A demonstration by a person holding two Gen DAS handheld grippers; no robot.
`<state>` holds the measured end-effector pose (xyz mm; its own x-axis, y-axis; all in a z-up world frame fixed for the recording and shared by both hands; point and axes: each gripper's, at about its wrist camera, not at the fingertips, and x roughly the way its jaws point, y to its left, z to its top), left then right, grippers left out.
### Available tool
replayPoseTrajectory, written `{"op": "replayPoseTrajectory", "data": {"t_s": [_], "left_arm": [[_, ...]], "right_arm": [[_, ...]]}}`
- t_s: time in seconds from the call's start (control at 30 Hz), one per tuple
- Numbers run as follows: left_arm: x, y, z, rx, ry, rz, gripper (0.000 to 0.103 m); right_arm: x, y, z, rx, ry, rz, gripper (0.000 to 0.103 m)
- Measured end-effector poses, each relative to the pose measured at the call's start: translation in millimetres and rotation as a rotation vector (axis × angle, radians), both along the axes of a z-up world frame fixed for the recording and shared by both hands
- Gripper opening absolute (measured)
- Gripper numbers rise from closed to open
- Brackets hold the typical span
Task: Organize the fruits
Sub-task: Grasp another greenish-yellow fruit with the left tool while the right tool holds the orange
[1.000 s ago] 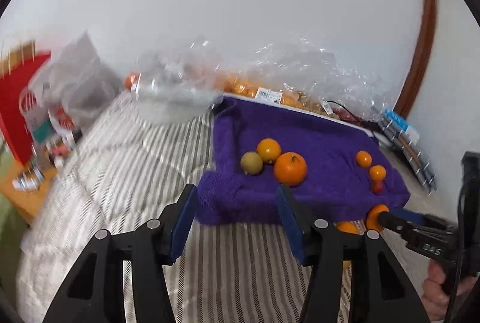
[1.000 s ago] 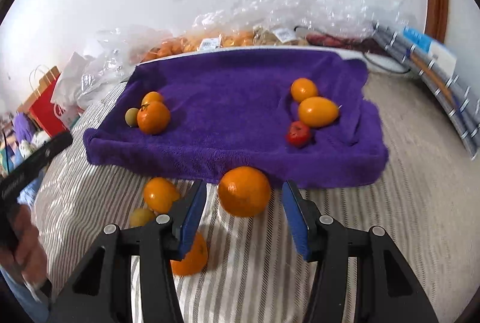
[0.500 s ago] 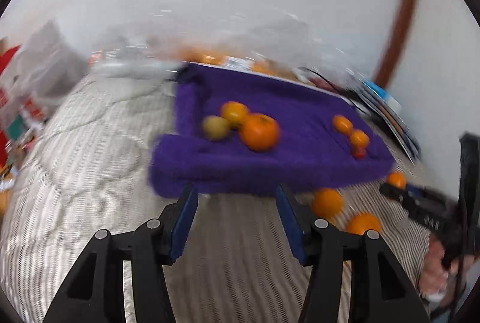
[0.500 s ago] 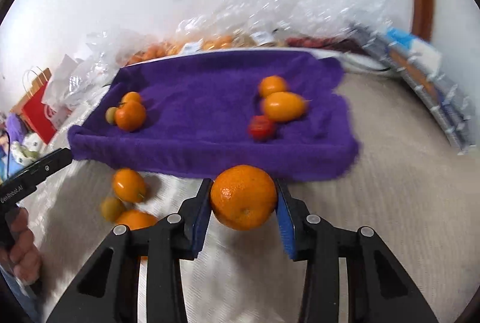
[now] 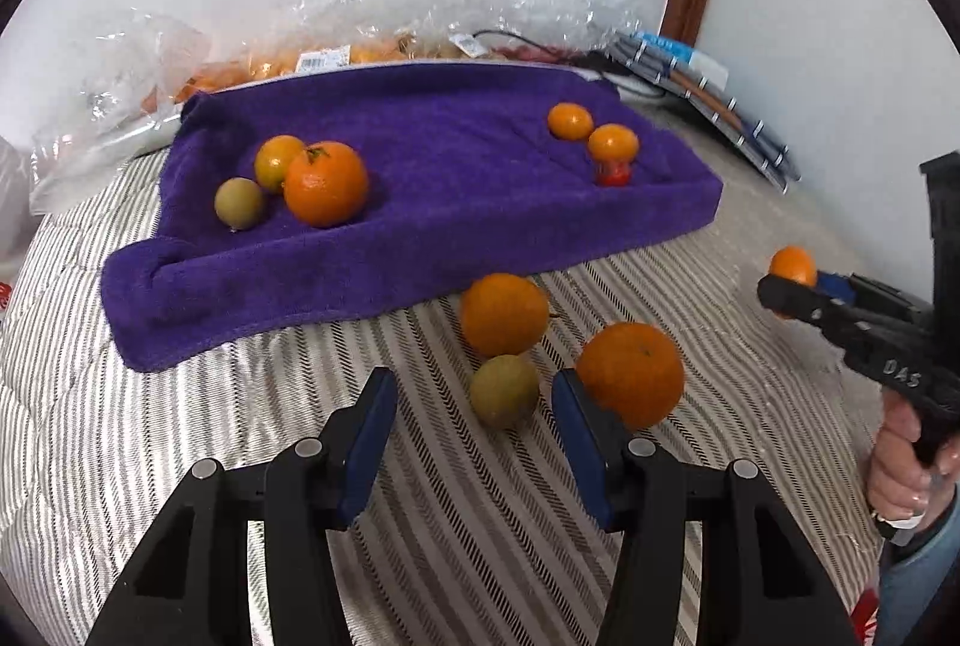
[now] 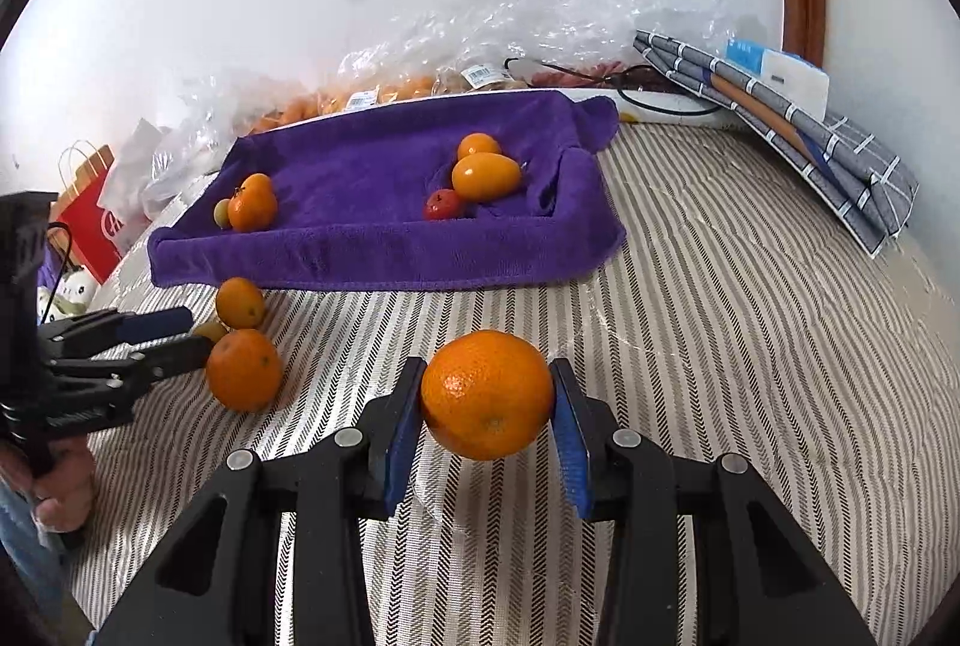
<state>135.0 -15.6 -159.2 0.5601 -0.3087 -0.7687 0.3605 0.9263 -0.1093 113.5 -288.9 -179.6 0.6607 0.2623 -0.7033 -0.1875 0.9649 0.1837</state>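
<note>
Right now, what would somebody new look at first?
Probably the big orange pinched in the right tool, above the striped bed cover. Next, the purple towel behind it, with small fruit piled at both ends, and the open left tool facing a green fruit.

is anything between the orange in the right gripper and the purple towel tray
Nothing visible: the orange is clamped in the right gripper, and only bare striped bedding lies ahead up to the purple towel tray.

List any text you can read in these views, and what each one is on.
"D45": white characters on the black right gripper body, left wrist view; last character uncertain.
White barcode labels on the clear plastic fruit bags: too small.
Red paper bag white logo: partly hidden, unreadable.
Blue-white box: blurred.
</note>
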Motion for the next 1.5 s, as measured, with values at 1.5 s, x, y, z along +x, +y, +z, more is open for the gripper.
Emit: {"op": "replayPoseTrajectory", "data": {"t_s": [1.5], "left_arm": [[-9, 64, 29, -0.277, -0.165, 0.231, 0.023]], "right_arm": [[-8, -2, 5, 0.017, -0.031, -0.008, 0.04]]}}
